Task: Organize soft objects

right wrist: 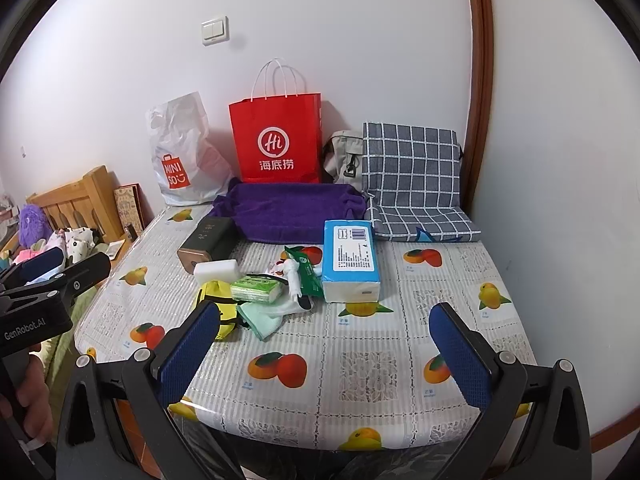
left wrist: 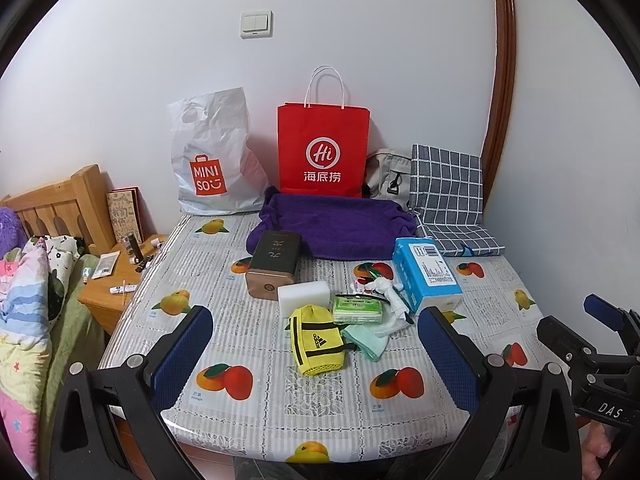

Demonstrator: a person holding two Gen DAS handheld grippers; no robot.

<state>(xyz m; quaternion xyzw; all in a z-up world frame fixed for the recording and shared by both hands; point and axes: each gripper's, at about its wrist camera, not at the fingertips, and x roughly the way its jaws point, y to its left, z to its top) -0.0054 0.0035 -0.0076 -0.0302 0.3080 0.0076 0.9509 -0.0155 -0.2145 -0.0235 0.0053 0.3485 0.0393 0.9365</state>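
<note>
While both tools hang back over the near edge of the table (left wrist: pixel 256 408), nothing yet grasped.

Left hand-held gripper (left wrist: pixel 316 354): spread wide, empty, aimed straight at the pile.

Right hand-held gripper (right wrist: pixel 324 350): equally wide, empty, framing bare cloth to the right of the pile.

Yellow pouch (left wrist: pixel 318 346): nearest soft piece, dead ahead of the left tool, long axis running away toward the wall, slightly slanted; left hand judged nearer.

Pale green cloth (left wrist: pixel 366 340): touching the pouch's right side, partly under the green tissue pack (left wrist: pixel 357 309).

White sponge block (left wrist: pixel 303 299): just behind the pouch.

Purple fabric bin (left wrist: pixel 332 226): at the back, open, well apart from the pile; likely destination.

In the way: dark tin box (left wrist: pixel 274 264) between pile and bin on the left, blue tissue pack (left wrist: pixel 426 274) on the right; white trinket and green wrapper tangled between.

Backdrop: red paper bag (left wrist: pixel 323 148), white plastic bag (left wrist: pixel 214 156), checked cushion (left wrist: pixel 448 196) against the wall.
</note>
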